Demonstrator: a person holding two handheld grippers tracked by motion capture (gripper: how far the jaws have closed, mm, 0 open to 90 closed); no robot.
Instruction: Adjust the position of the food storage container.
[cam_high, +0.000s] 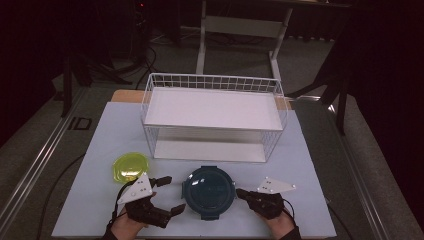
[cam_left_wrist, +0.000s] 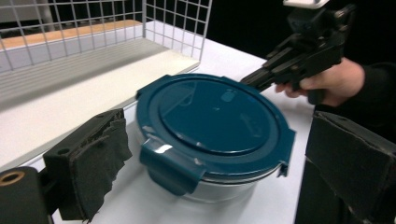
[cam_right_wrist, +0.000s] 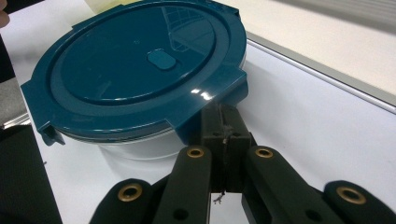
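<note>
Container between both grippers' jaws (right shut)

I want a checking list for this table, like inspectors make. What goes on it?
Surface: white table, bare in front.
Job's things: round clear container with dark blue clip lid.
Clutter: white wire shelf rack; yellow-green round lid.
Grippers: left tool open beside the container; right tool shut, tips at a lid clip.
Cables: black cable on the floor, left.
Surroundings: dark room, white frame legs behind.
</note>
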